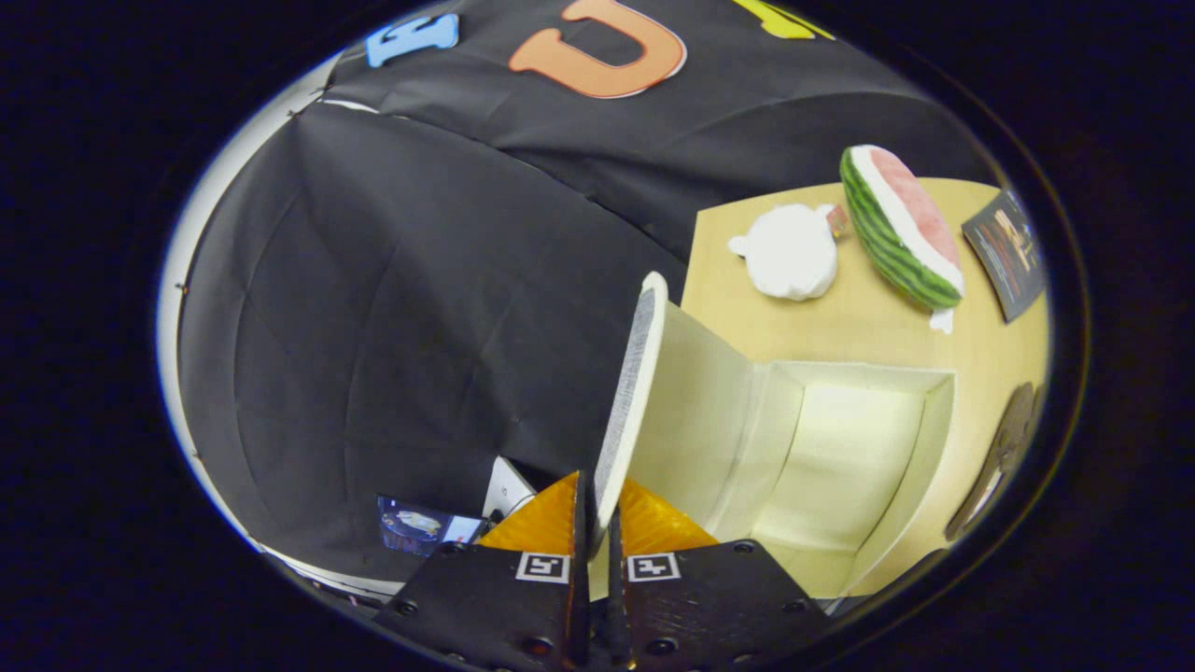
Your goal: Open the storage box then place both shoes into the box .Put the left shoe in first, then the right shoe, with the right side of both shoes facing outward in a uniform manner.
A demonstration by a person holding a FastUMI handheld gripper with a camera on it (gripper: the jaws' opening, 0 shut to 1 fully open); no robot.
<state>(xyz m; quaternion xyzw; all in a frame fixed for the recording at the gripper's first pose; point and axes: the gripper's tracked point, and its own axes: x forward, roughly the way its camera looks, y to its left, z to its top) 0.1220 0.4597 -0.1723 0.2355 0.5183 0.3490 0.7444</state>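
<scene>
Tongs (597, 537) pinch the raised lid (635, 392) (nearly closed) of the open storage box (840, 467).

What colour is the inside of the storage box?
Pale cream, seen in the gripper view: storage box, its lid clamped by the gripper.

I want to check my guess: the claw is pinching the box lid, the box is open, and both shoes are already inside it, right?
Not quite. The gripper view shows the claw pinching the lid and the box open, but the box is empty inside; no shoes are in it.
</scene>
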